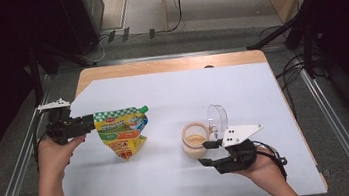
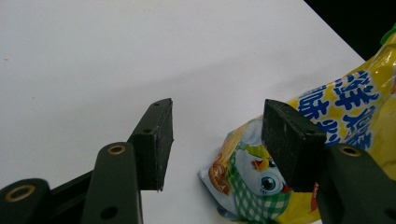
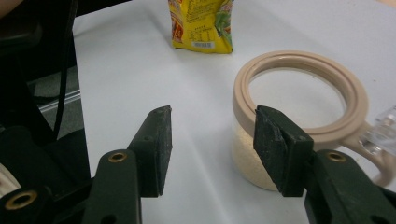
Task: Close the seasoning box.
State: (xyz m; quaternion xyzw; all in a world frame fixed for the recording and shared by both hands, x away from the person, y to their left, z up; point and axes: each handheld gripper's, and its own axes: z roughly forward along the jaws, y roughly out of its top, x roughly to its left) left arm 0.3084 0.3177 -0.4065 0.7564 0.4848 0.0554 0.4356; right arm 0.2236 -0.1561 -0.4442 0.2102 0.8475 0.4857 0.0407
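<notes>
A person sits at the near edge of a table (image 1: 171, 86) covered by a white sheet, with a two-jaw gripper in each hand. The left gripper (image 1: 87, 123), near the left edge, points right at a yellow pouch (image 1: 122, 133) with a green checked top and green cap, which stands slumped left of the table's middle. In the left gripper view its jaws stand about half open over the white sheet; the pouch's printed corner (image 2: 252, 182) lies just beside the right-hand jaw, partly behind it, and nothing is between the pads, so it holds nothing. The right gripper (image 1: 208, 153), toward the near right corner, points left and away at a small clear jar (image 1: 195, 140) holding pale powder, right of the table's middle. The jar has a beige rim and a clear hinged lid (image 1: 217, 117) standing open on its far right side. In the right gripper view the jaws are about half open with nothing between them; the jar (image 3: 299, 112) sits just beyond the right-hand jaw, and whether they touch cannot be told. Pouch and jar stand well apart.
</notes>
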